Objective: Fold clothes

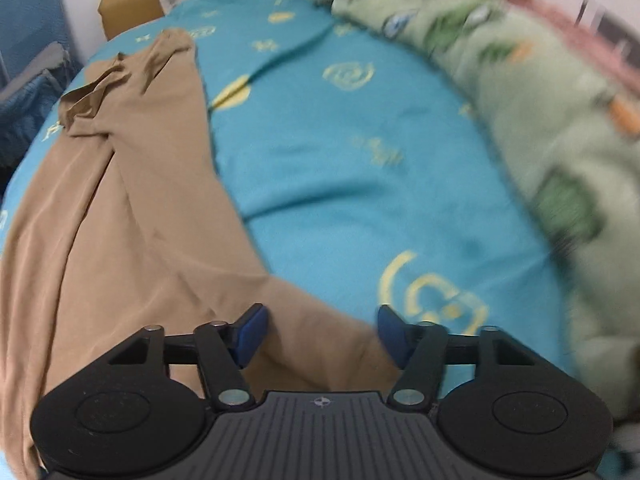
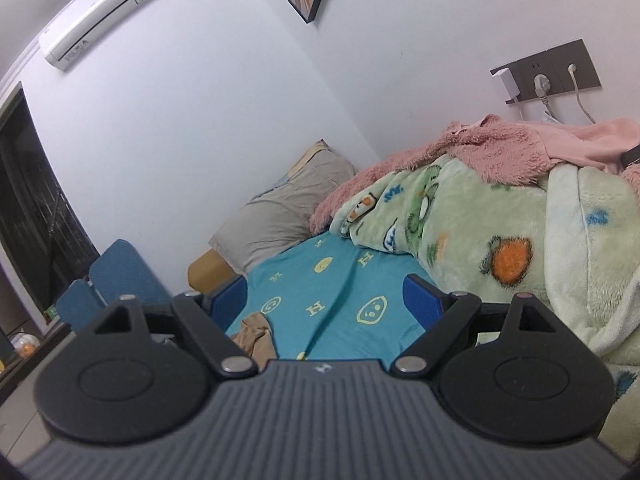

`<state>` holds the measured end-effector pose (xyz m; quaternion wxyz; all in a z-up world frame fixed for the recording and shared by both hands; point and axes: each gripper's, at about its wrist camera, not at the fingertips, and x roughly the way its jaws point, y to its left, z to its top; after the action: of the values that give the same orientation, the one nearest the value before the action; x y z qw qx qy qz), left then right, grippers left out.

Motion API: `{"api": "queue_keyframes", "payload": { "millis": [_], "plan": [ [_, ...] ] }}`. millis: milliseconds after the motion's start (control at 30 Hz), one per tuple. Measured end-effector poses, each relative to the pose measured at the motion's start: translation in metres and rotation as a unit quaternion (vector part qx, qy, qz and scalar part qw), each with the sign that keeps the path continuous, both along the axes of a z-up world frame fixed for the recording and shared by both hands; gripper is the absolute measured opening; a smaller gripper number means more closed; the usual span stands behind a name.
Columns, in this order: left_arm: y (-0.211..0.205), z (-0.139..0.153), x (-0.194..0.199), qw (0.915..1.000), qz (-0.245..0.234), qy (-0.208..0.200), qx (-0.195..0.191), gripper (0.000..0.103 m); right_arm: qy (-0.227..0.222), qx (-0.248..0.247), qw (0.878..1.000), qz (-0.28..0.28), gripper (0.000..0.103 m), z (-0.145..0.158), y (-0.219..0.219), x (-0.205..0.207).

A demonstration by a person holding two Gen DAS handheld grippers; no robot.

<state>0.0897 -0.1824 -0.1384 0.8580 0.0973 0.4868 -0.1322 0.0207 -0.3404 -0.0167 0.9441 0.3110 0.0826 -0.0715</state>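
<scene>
Barely begun, it seems: the tan garment [image 1: 132,200] lies unfolded and rumpled on the bed [image 1: 340,168], both left gripper [image 1: 318,330] and right gripper [image 2: 326,300] fingers spread wide, holding nothing.

A teal bedsheet with yellow printed motifs [image 1: 340,168] fills the middle of both views. Along the right side lies a pale green fleece blanket with cartoon prints [image 2: 480,232], a pink fluffy blanket [image 2: 472,152] above it. A grey pillow [image 2: 284,216] sits mid-frame in the right wrist view. A white wall air conditioner [image 2: 100,8] hangs upper left, a dark socket panel with plugs [image 2: 548,72] upper right
</scene>
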Motion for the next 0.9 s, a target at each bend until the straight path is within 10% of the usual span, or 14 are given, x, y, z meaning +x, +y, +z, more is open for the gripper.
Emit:
{"api": "queue_keyframes", "payload": {
  "millis": [133,567,900],
  "plan": [
    [0.007,0.0,-0.006,0.9996,-0.008,-0.027,-0.006,0.008,0.0,-0.003,1.0,0.002,0.087,0.0,0.003,0.0],
    [0.157,0.089,-0.032,0.9718,0.007,0.001,-0.236,0.006,0.041,-0.051,0.997,0.037,0.087,0.0,0.032,0.016],
    [0.244,0.05,-0.019,0.9761,0.068,0.065,-0.196,0.007,0.138,-0.058,0.978,0.148,0.086,-0.023,0.083,0.044]
  ]
}}
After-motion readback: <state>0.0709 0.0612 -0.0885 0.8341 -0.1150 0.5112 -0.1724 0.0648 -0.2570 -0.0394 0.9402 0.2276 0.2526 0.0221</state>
